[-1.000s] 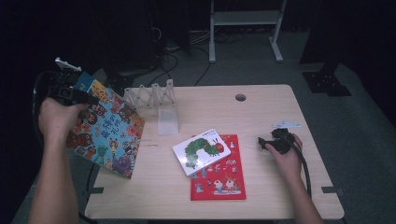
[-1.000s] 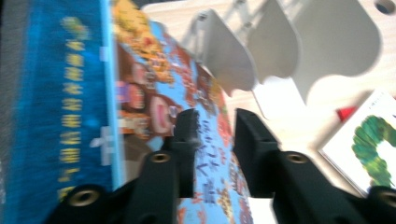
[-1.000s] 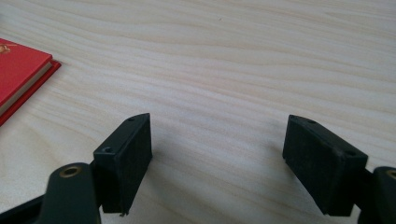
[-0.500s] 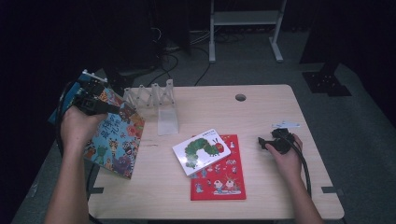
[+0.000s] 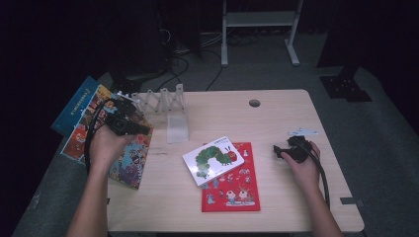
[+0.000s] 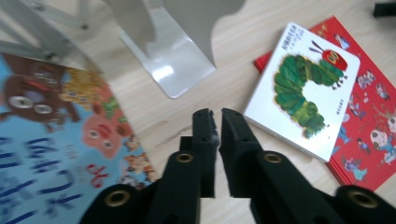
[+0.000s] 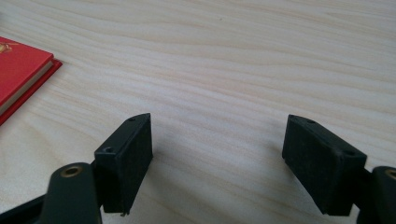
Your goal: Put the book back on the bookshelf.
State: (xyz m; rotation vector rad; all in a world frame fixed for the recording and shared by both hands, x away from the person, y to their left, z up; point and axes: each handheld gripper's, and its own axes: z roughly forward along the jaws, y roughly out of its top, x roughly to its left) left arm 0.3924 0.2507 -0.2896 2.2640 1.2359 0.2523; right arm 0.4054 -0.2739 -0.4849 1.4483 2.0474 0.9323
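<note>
A colourful monster picture book (image 5: pixel 129 160) (image 6: pixel 51 140) lies flat at the table's left edge. My left gripper (image 5: pixel 143 131) (image 6: pixel 215 116) hovers low over its right edge. Its jaws have just been opening and stand a narrow slit apart with nothing between them. A white caterpillar book (image 5: pixel 213 159) (image 6: pixel 308 88) lies askew on a red picture book (image 5: pixel 232 190) (image 6: pixel 369 135) at the table's middle. My right gripper (image 5: pixel 277 150) (image 7: pixel 217 140) rests on bare wood to the right of them, jaws wide apart and empty. The red book's corner (image 7: pixel 18 70) shows at that view's left.
A white wire book rack (image 5: pixel 168 101) (image 6: pixel 173 60) with a flat base stands at the back left, just beyond the left gripper. More books, one blue (image 5: pixel 74 106), overhang the table's left side. A cable hole (image 5: pixel 254 103) is at the back middle.
My left hand came down and to the right with the monster book, which was tilted up and now lies flat. The right hand has not moved.
</note>
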